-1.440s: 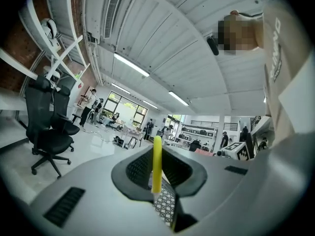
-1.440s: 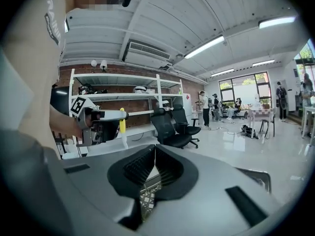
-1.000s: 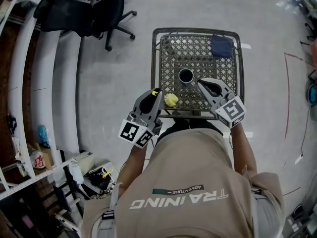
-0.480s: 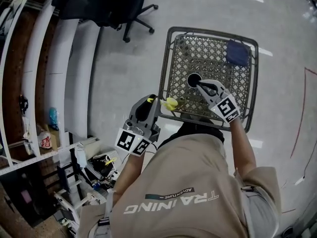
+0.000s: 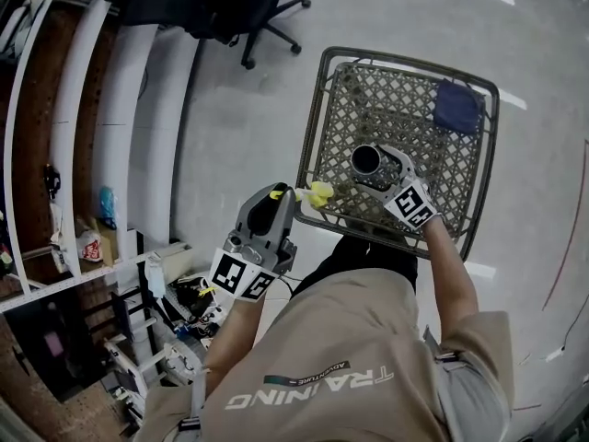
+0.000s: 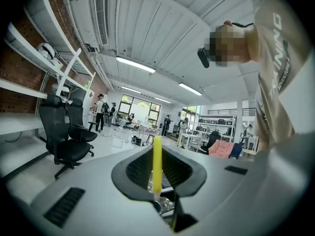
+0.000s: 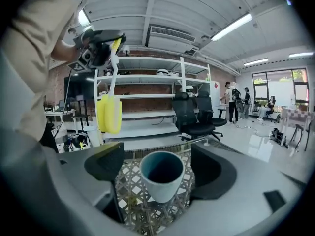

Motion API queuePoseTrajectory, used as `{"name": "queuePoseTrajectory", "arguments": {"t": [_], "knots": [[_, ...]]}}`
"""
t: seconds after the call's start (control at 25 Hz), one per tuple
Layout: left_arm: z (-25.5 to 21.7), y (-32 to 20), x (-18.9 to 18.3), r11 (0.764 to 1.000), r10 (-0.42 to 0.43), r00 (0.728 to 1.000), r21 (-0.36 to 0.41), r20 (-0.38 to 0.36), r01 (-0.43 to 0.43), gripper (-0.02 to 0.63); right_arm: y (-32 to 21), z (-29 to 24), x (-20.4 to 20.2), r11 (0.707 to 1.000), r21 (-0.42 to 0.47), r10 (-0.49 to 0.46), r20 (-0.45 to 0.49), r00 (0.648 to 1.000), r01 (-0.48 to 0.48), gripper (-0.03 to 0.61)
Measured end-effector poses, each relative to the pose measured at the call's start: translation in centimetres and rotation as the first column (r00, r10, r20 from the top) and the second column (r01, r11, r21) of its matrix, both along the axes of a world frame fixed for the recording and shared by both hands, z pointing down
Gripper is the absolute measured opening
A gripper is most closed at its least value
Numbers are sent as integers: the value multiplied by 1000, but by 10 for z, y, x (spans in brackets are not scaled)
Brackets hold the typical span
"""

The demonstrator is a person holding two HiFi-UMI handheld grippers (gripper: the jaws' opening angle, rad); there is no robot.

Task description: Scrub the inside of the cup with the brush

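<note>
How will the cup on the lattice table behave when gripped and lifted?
Probably rigid: the cup keeps a clean round rim, so it shouldn't deform. Its smooth walls taper toward the base with no handle showing, so a side grip may slip. Standing on the open lattice table on a narrow base, it could tip if nudged off-centre.

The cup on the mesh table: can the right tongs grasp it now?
Probably yes. The right tongs have just been opening, and the cup stands between the jaws with nothing in the way. The brush hangs aside in the left tongs.
</note>
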State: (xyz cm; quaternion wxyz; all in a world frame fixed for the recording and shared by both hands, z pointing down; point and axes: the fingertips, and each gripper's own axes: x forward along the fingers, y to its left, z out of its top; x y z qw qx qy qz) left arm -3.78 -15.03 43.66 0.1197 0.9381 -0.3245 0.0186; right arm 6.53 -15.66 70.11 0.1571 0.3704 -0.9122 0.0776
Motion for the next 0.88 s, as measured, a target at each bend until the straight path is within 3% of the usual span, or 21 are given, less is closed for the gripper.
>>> {"name": "queuePoseTrajectory", "arguments": {"t": [0.24, 0.36, 0.88], "knots": [[7, -7, 12, 1000, 20, 999, -7, 38, -19, 51, -15, 56, 0, 999, -28, 43, -46, 998, -44, 436], [18, 0, 12, 999, 30, 998, -34, 57, -28, 51, -15, 78, -10, 999, -40, 18, -62, 998, -20, 436], [38, -18, 3, 999, 36, 995, -44, 93, -32, 51, -47, 105, -31, 998, -38, 40, 15, 999, -40, 430]]}}
